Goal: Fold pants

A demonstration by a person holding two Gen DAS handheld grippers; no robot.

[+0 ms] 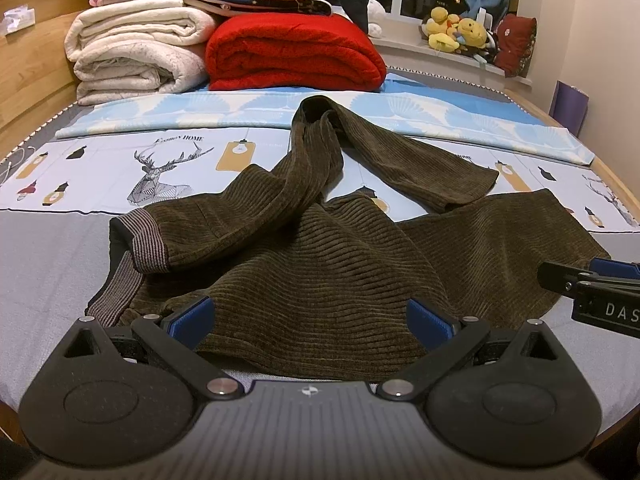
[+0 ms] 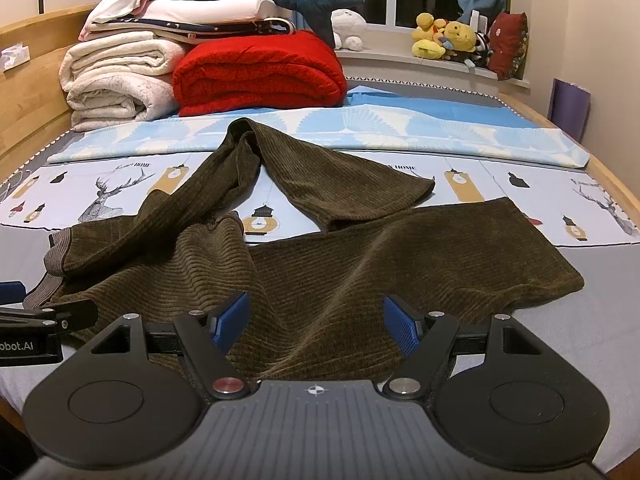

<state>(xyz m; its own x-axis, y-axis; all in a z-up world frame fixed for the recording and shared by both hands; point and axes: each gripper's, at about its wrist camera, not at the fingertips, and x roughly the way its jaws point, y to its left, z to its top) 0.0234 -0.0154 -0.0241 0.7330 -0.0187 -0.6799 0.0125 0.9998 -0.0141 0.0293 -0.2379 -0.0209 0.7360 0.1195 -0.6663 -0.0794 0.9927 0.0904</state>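
Lying crumpled on the bed (image 1: 48, 248) just ahead of both grippers: pants (image 1: 320, 264); sitting behind them, far left, stacked blankets (image 1: 132, 56); far right, plush toys (image 1: 456, 32).

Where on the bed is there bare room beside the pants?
Bare grey sheet lies left of the waistband, and more lies right of the brown pants. The headboard end is crowded with the cream blankets and the red blanket.

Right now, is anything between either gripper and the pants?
Nothing visible. The left gripper and right gripper are both open right at the near edge of the pants. The folded blankets sit well behind, at the far end of the bed.
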